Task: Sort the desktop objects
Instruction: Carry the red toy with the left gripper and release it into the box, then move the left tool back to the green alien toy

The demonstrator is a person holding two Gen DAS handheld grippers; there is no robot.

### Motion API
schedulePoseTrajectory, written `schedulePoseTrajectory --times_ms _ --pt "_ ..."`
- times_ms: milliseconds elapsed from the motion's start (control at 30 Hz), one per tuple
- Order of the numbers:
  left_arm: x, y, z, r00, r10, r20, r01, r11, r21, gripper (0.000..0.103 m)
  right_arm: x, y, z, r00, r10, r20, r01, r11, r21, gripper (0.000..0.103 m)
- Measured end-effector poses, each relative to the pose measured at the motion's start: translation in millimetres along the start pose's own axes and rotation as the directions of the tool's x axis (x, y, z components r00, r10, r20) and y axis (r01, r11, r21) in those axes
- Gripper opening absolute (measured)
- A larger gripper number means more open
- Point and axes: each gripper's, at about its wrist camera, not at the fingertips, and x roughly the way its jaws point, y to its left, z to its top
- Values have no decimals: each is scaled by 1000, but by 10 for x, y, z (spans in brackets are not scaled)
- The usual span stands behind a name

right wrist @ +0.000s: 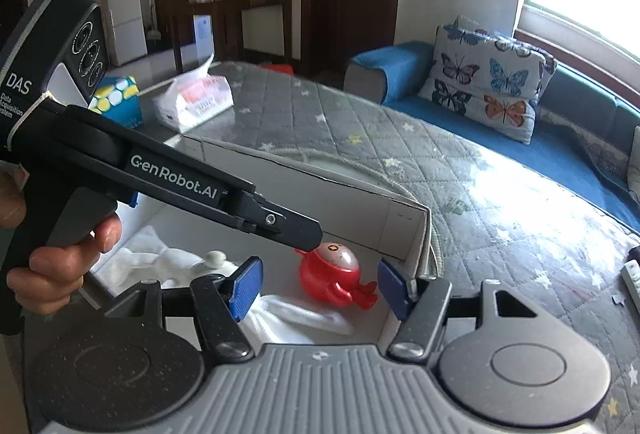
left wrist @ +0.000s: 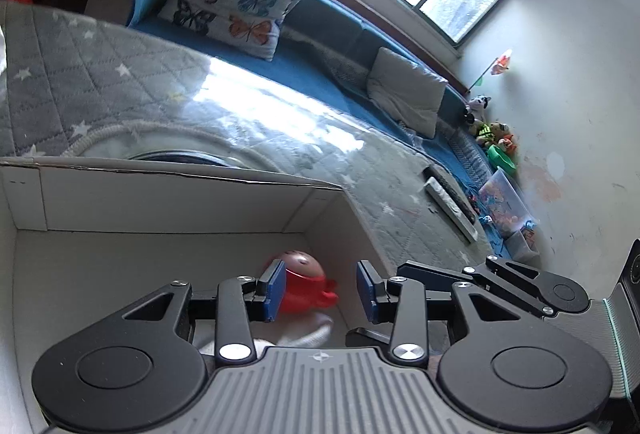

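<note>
A red toy figure (left wrist: 308, 288) with a round face lies inside a white cardboard box (left wrist: 160, 201). My left gripper (left wrist: 320, 290) is open above the box, the toy between and below its blue pads. In the right wrist view the same toy (right wrist: 332, 278) lies in the box (right wrist: 404, 222), near its right wall. My right gripper (right wrist: 320, 288) is open and empty, hovering over the box just in front of the toy. The left gripper's body (right wrist: 172, 177) crosses that view, held by a hand. A white cloth (right wrist: 160, 262) also lies in the box.
The box sits on a table with a grey star-patterned quilted cover under glass (right wrist: 480, 173). A remote control (left wrist: 450, 209) lies near the table's far edge. A tissue pack (right wrist: 196, 97) and a patterned box (right wrist: 116, 97) sit at the far end. A blue sofa with butterfly cushions (right wrist: 488, 77) runs alongside.
</note>
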Motion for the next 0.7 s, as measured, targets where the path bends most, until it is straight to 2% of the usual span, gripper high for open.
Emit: schedulePoseTrajectory --times_ms 200,300,567,700 --pt "-245 -256 -218 1000 2 30 -4 998 65 41 -358 61 -210 999 -3 40 2 1000 7 66" --pt "-351 -388 -372 999 8 40 -12 995 101 41 -500 91 -342 999 -4 51 3 1000 16 70" --pt "-534 -661 -881 1000 14 28 -19 983 180 41 -868 131 -831 998 -18 55 15 998 59 72" --pt "-557 -766 -1132 1000 -2 7 0 981 193 41 -991 135 -1113 999 -35 38 32 996 83 73"
